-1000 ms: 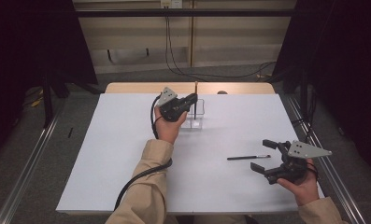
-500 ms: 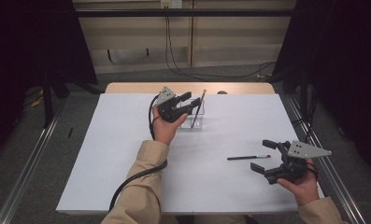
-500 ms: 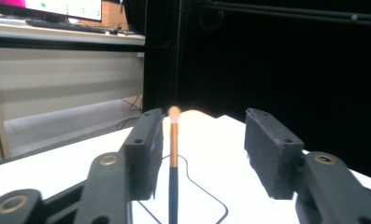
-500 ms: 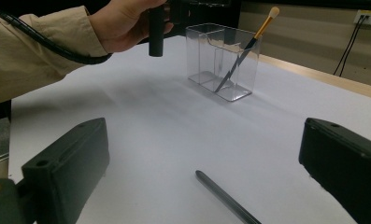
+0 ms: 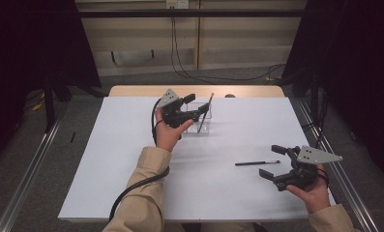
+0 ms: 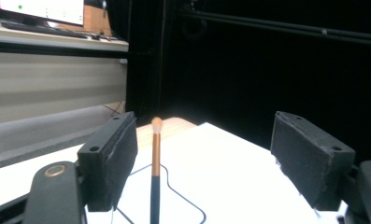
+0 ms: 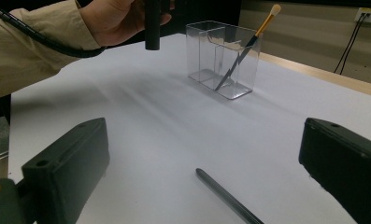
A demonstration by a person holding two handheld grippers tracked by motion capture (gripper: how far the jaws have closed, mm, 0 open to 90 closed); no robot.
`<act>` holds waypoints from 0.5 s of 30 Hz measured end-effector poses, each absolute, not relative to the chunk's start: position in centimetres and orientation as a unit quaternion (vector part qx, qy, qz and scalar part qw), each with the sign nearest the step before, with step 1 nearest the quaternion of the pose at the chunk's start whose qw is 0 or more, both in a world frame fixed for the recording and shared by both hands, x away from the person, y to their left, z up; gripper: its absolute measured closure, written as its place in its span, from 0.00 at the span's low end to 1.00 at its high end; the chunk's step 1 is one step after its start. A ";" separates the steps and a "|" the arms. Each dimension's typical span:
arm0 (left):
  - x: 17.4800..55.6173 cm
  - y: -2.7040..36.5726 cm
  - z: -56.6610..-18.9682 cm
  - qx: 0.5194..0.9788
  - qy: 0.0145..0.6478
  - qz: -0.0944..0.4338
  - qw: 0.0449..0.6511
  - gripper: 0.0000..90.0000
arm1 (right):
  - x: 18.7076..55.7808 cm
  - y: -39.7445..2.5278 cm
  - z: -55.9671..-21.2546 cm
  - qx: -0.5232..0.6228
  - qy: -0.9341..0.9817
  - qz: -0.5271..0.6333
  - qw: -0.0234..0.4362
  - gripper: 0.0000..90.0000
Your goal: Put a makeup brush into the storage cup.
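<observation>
The right tool (image 5: 275,161) rests low over the near right part of the white bench (image 5: 107,183) with its jaws spread wide and nothing between them. The dark pen (image 5: 257,163) lies flat on the bench just to the left of that tool; its long axis runs nearly parallel to the bench's near edge, with 1 end pointing at the jaws. In the right gripper view the pen (image 7: 227,200) lies between the 2 jaws and ahead of them, running toward the bottom edge of the view. The right tool is much the nearer of the 2, so the pickup likely falls to it: a short advance to the left should bring the jaws across the shaft. The left tool (image 5: 196,106) is held up at the far centre of the bench, beside the clear 2-compartment organizer (image 5: 200,126), jaws released. A makeup brush (image 5: 204,113) leans tilted in 1 compartment, bristle tip upward; in the left gripper view the brush (image 6: 155,163) stands between the open jaws, touching neither.
</observation>
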State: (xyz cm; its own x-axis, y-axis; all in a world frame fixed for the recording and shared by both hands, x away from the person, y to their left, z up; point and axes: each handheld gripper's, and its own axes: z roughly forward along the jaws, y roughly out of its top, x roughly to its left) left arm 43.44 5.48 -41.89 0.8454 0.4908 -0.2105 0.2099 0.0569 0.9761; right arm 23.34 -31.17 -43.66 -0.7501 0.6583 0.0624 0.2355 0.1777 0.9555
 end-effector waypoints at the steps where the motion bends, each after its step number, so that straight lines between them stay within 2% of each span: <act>1: 43.4 5.5 -41.9 0.682 0.257 0.098 0.678 0.23 | 23.3 -31.2 -43.7 0.300 0.744 0.566 0.187 0.01; 15: 42.6 6.9 -41.3 0.693 0.254 0.097 0.668 0.09 | 23.3 -31.1 -43.6 0.301 0.745 0.565 0.189 0.01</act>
State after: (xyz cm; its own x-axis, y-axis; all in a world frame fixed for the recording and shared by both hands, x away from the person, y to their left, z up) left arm 42.60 6.90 -41.29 0.8520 0.4814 -0.2055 0.2235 0.0206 0.9745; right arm 23.33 -31.14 -43.64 -0.7476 0.6615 0.0590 0.2356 0.1811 0.9548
